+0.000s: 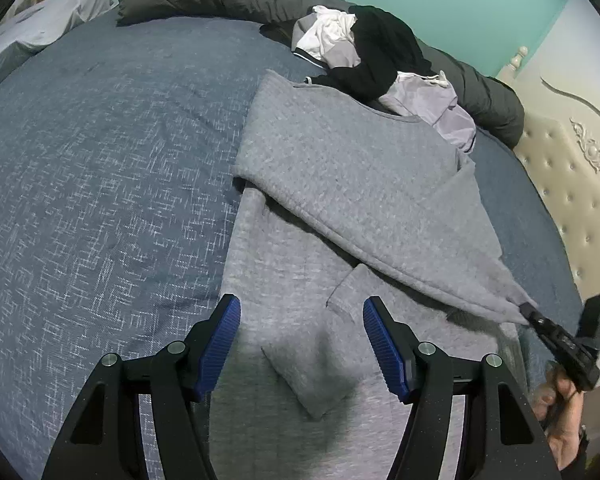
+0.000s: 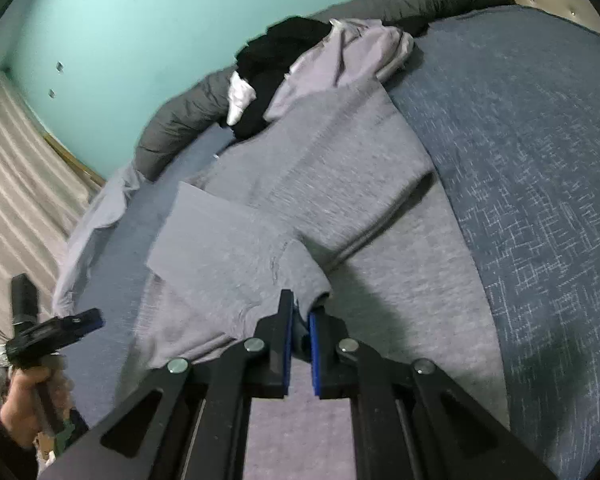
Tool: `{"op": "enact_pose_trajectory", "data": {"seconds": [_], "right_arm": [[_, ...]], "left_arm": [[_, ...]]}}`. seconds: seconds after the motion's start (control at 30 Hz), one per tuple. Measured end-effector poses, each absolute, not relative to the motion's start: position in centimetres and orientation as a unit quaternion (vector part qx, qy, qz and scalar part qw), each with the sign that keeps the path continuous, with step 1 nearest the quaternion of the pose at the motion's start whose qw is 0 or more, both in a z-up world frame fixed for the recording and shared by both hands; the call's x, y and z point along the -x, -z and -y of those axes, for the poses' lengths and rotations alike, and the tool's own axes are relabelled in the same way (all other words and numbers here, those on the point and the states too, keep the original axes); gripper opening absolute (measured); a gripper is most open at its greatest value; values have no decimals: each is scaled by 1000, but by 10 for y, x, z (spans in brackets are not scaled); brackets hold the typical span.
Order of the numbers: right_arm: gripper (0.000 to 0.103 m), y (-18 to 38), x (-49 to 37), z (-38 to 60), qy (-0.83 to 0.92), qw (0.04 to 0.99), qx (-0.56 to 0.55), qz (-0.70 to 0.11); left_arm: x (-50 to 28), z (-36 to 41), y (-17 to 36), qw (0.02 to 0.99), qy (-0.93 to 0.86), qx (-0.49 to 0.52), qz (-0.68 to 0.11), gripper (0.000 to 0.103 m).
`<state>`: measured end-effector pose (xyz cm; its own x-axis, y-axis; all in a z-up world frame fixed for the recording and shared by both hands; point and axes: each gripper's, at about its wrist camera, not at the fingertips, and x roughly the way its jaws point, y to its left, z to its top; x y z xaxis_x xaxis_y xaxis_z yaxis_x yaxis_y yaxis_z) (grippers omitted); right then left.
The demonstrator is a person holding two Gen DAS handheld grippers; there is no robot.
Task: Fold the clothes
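Grey sweatshirt (image 1: 340, 184) lies on the bed (image 1: 100, 160), long axis running 12 to 6 from the left tool (image 1: 302, 344). That tool hangs open above the hem, gripping nothing. Right tool (image 2: 300, 316) is clamped on a sleeve cuff (image 2: 304, 276), at 3 o'clock of the left tool, the nearer tool for folding the sleeve across.

Each wrist camera looks steeply down along its own fingers, close over the bed (image 1: 80, 160). Both views share the grey garment (image 1: 340, 168) and the clothes pile (image 2: 300, 64).
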<state>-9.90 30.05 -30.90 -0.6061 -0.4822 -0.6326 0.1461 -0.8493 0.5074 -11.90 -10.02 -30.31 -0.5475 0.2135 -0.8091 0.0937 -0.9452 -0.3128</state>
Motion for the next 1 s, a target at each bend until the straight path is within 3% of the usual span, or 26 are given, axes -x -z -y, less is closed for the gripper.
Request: {"op": "enact_pose_trajectory", "data": {"seconds": [0.43,0.83,0.93,1.0], "right_arm": [[7,342,97,-326,858,156,-433,230],[7,310,101,-340,887,165,-366,227],[7,305,102,-343,890,165,-360,227],[7,308,104,-343,887,165,-370,223]], "left_arm": [[152,106,327,15,-857,504,102,68],[226,117,360,-5,-858,513,27,68],[239,122,368,-5,-857,514,20,62],[244,124,372,-1,-858,513,20,45]]}}
